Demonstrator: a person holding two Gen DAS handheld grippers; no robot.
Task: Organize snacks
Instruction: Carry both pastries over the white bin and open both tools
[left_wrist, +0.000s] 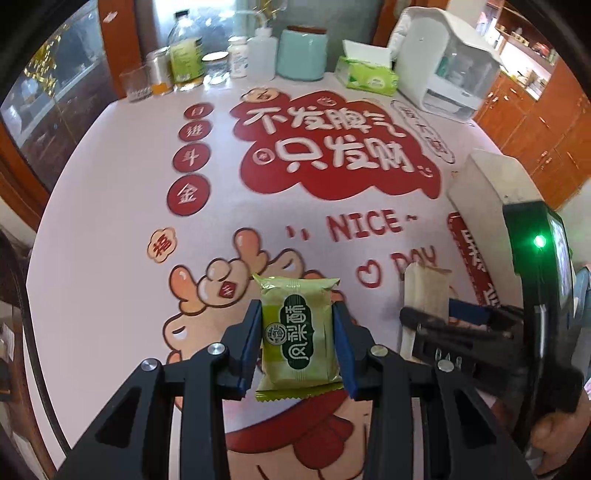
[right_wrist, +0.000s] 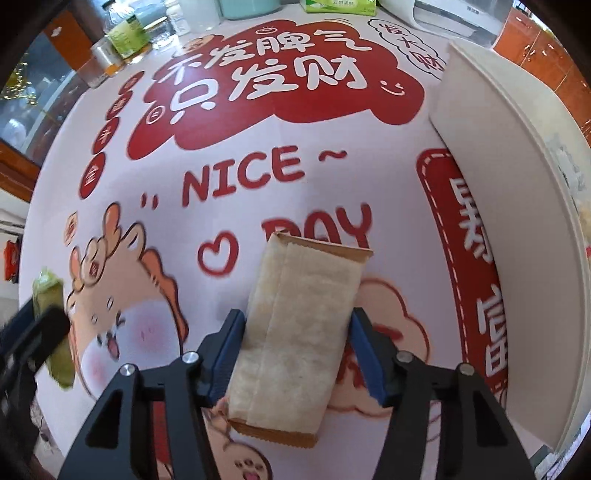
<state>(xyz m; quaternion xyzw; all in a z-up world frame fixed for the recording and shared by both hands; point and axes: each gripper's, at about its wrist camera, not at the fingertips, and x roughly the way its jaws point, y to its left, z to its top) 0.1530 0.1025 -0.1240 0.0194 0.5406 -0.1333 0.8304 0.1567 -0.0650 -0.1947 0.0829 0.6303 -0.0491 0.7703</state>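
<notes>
My left gripper (left_wrist: 298, 328) is shut on a green pineapple-cake packet (left_wrist: 298, 332) and holds it above the printed tablecloth. My right gripper (right_wrist: 297, 343) is shut on a long beige snack packet (right_wrist: 295, 336), also held above the cloth. The right gripper and its beige packet (left_wrist: 424, 295) show at the right of the left wrist view. The left gripper with the green packet (right_wrist: 51, 325) shows blurred at the left edge of the right wrist view. A white bin (right_wrist: 498, 177) stands at the right side of the table, with pale snacks partly visible inside.
At the table's far edge stand jars and bottles (left_wrist: 184, 55), a teal canister (left_wrist: 302, 53), a green tissue pack (left_wrist: 365, 74) and a white appliance (left_wrist: 443, 62). Wooden cabinets (left_wrist: 546, 122) are beyond the table on the right.
</notes>
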